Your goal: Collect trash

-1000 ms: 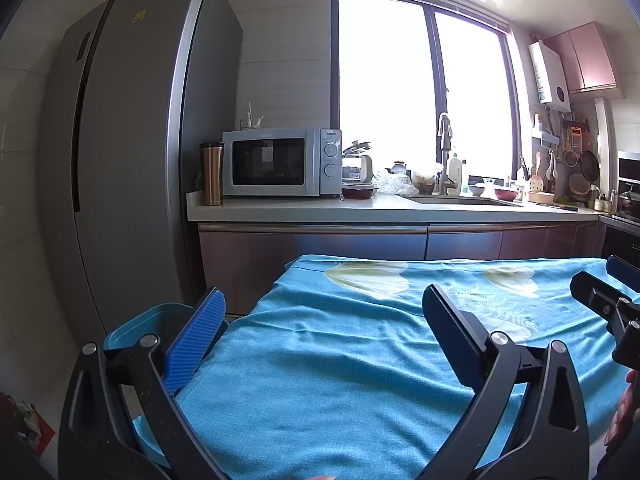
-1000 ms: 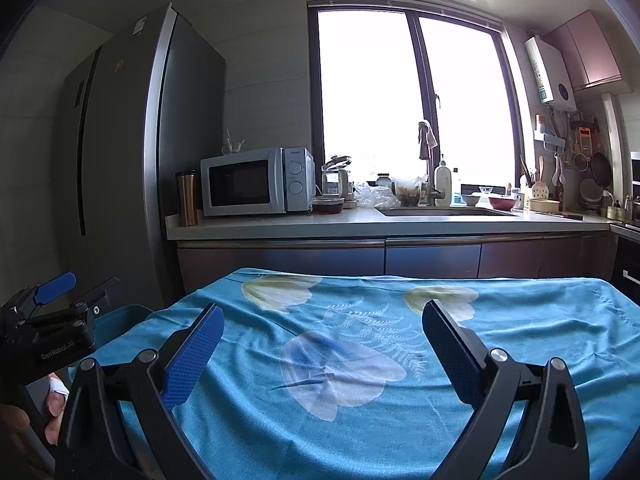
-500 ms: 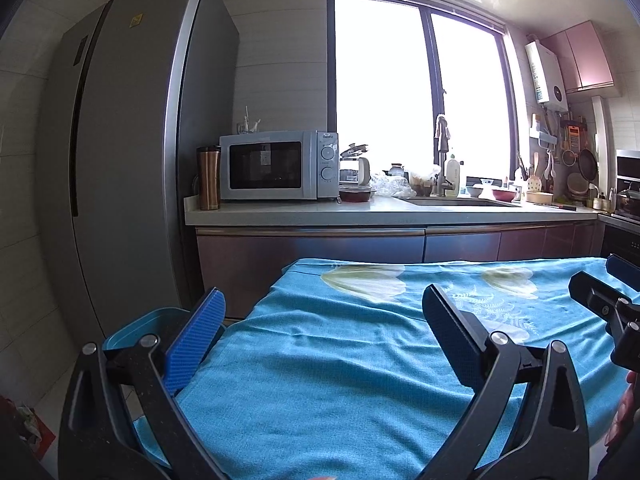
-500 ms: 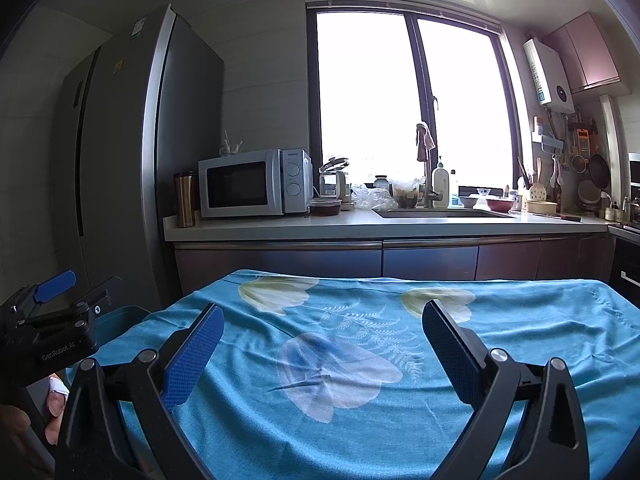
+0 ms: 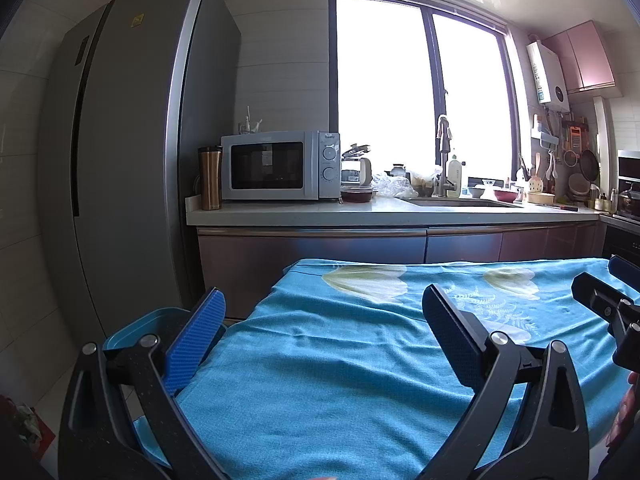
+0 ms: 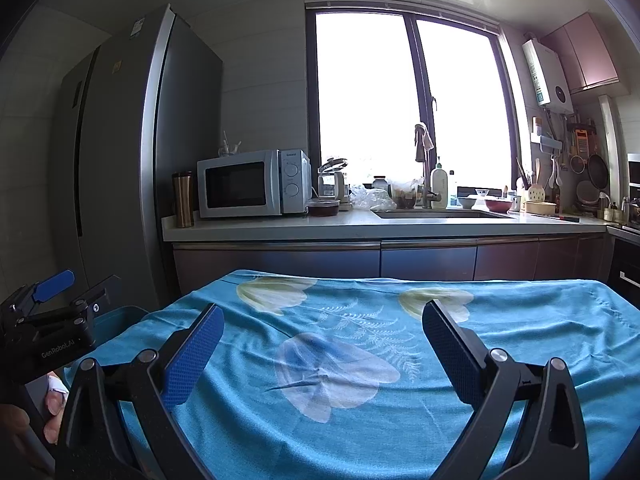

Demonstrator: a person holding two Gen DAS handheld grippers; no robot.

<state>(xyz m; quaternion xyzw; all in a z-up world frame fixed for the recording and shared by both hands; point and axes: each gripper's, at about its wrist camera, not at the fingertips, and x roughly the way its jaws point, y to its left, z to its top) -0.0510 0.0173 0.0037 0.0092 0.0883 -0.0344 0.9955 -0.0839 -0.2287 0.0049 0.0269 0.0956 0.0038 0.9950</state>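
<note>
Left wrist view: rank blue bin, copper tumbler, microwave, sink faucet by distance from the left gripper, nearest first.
From the left gripper:
1. Blue bin, low left, beside the table.
2. Copper tumbler, counter's left end.
3. Microwave, just right of it; nearly level.
4. Sink faucet, by the window.

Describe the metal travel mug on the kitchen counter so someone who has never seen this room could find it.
Start at the tall grey fridge; the counter begins beside it. The travel mug stands upright at that end, between fridge and microwave. It is the only tall copper-brown cylinder with a black lid.
</note>
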